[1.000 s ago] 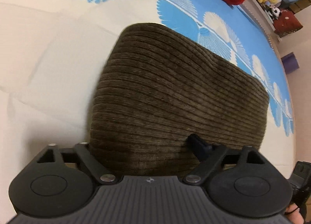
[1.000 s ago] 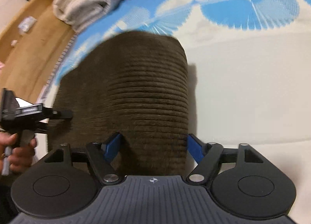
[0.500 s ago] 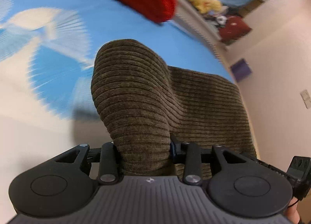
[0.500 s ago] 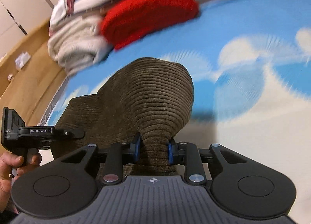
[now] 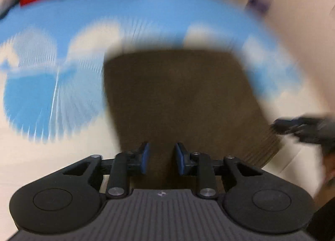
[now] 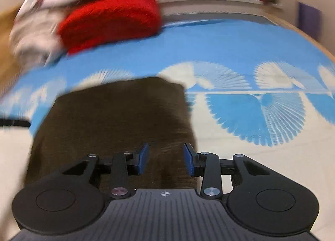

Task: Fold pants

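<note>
A: Where do the pants lie?

B: The brown corduroy pants [image 5: 178,98] lie flat in a folded block on the blue-and-cream patterned bedspread [image 6: 240,52], straight ahead of both tools.

A: And the left gripper?

B: The left gripper [image 5: 161,158] hovers over the near edge of the pants, its blue pads [image 5: 144,158] parted with nothing pinched between them.

A: The right one?

B: The right gripper [image 6: 165,160] is likewise spread, pads [image 6: 189,161] apart and holding nothing, above the pants' near right corner. The view is blurred, so I cannot tell whether the tips touch the cloth.

A: What lies beyond?

B: A red knit garment [image 6: 108,21] sits at the far side of the bedspread, well apart from the pants, beside a pile of pale laundry [image 6: 35,31].
</note>
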`<state>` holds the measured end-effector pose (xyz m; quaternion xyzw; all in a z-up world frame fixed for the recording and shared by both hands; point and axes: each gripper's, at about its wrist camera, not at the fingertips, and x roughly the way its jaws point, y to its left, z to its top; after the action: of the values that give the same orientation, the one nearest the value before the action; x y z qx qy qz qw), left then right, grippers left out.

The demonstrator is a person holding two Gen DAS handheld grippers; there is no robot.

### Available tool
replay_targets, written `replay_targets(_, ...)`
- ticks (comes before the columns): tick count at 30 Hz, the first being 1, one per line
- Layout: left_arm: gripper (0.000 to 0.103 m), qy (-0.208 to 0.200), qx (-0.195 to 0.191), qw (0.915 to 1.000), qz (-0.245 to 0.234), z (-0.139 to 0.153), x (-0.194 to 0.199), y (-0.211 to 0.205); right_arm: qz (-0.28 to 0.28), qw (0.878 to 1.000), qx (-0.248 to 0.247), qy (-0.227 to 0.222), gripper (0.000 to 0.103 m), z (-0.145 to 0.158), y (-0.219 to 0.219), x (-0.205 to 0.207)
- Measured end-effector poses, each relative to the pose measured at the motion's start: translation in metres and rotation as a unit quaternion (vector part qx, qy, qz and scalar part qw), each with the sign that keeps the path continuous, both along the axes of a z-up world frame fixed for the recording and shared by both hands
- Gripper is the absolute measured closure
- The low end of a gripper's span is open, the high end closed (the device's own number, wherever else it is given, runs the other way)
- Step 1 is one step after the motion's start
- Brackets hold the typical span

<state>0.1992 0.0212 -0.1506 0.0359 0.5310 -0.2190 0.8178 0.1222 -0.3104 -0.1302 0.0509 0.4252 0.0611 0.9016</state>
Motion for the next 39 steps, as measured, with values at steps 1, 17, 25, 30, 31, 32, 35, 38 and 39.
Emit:
replay_targets(1, 0.071, 0.007, 0.044, 0.999, -0.003, -0.012, -0.002, -0.005, 0.016, 0.998, -0.008, 0.056, 0.066, -0.018, 0.002, 0.004)
replay_targets(17, 0.072, -0.075, 0.033, 0.9873, 0.136, -0.008, 0.054, -0.024, -0.052, 0.992, -0.007, -0.114, 0.065, 0.024, 0.022, 0.083)
replay_targets(25, 0.069, -0.082, 0.014, 0.9845, 0.154, -0.01, 0.085, -0.041, -0.078, 0.993, -0.063, -0.062, 0.064, -0.022, 0.03, 0.147)
replay_targets(30, 0.067, -0.099, 0.014, 0.9828, 0.155, 0.016, 0.085, -0.047, -0.086, 0.991, -0.089, -0.049, 0.064, -0.029, 0.038, 0.162)
replay_targets(31, 0.067, -0.107, 0.013, 0.9844, 0.139, 0.025, 0.08, -0.048, -0.086, 0.991, -0.091, -0.048, 0.064, -0.03, 0.037, 0.164)
replay_targets(32, 0.067, -0.11, 0.017, 0.9858, 0.126, 0.029, 0.072, -0.048, -0.084, 0.991, -0.091, -0.047, 0.064, -0.028, 0.037, 0.165)
replay_targets(35, 0.066, -0.086, 0.013, 0.9929, 0.081, 0.028, 0.055, -0.047, -0.085, 0.991, -0.085, -0.057, 0.064, -0.017, 0.033, 0.157)
replay_targets(38, 0.049, -0.058, 0.047, 0.9966, 0.032, 0.0, 0.045, -0.053, -0.105, 0.987, -0.072, -0.092, 0.064, 0.005, 0.026, 0.139)
replay_targets(39, 0.045, -0.072, 0.064, 0.9946, 0.038, 0.001, 0.042, -0.054, -0.11, 0.985, -0.071, -0.109, 0.062, 0.015, 0.025, 0.13)
